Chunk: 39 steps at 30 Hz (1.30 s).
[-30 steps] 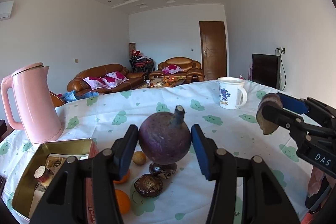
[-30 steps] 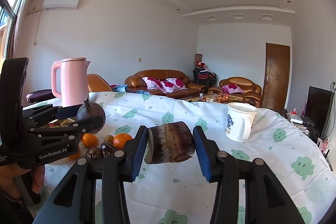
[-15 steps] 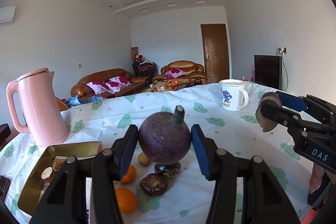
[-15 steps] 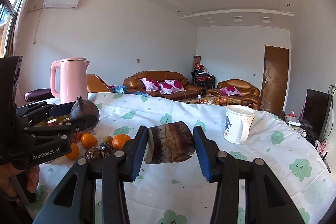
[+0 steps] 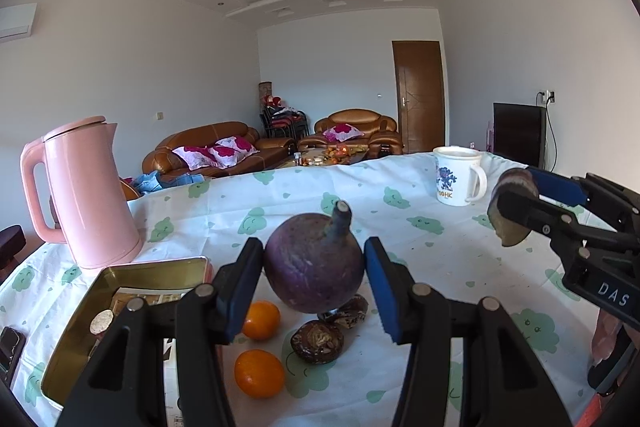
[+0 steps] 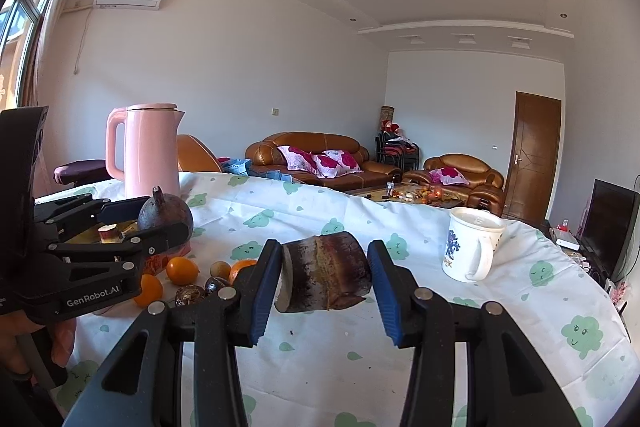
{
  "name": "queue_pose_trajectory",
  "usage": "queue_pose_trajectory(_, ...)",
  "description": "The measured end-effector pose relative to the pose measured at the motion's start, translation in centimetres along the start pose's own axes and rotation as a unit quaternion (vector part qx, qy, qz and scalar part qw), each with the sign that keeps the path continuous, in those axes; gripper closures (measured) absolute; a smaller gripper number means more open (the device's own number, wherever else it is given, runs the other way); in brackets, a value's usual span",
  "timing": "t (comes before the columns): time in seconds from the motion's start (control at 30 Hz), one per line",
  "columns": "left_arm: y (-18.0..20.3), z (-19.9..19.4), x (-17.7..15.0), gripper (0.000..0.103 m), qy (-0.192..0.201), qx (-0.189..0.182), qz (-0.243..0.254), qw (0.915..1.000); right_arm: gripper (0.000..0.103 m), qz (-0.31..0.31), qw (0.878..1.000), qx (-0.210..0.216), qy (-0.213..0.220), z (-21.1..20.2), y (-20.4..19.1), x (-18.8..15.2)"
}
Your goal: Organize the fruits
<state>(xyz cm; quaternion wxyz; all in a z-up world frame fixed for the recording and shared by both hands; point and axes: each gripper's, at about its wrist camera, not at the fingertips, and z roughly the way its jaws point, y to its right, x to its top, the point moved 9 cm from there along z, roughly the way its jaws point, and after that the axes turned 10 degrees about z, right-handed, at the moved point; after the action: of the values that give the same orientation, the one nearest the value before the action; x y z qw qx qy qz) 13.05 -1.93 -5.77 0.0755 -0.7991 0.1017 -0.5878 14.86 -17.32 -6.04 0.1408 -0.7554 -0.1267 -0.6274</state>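
Observation:
My left gripper (image 5: pixel 314 277) is shut on a round purple fruit with a stem (image 5: pixel 314 267) and holds it above the table. It also shows in the right wrist view (image 6: pixel 164 213). My right gripper (image 6: pixel 324 273) is shut on a dark brown cut stalk piece (image 6: pixel 326 273), held above the cloth; it shows at the right of the left wrist view (image 5: pixel 514 205). Below the purple fruit lie two oranges (image 5: pixel 259 373), (image 5: pixel 261 319) and dark brown fruits (image 5: pixel 318 341) on the cloth.
A pink kettle (image 5: pixel 86 195) stands at the left, a gold tin (image 5: pixel 76 347) with items in front of it. A white mug (image 5: pixel 458 175) stands far right. The table has a white cloth with green clouds (image 6: pixel 440 327). Sofas lie beyond.
Both grippers keep their hold. The left view has shifted a little, with the kettle and tin sliding right and the oranges showing more fully below the purple fruit.

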Motion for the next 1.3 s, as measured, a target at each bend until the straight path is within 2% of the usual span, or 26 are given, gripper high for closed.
queue_pose_trajectory(0.47,-2.7,-0.3,-1.3,0.049,-0.015,0.006,-0.024,0.9996,0.056,-0.02,0.999,0.029,-0.007,1.0,-3.2,0.4)
queue_pose_trajectory(1.3,-8.7,-1.8,-3.4,0.049,-0.032,0.046,-0.066,0.9963,0.056,-0.054,0.995,0.077,-0.022,2.6,-9.3,-0.2)
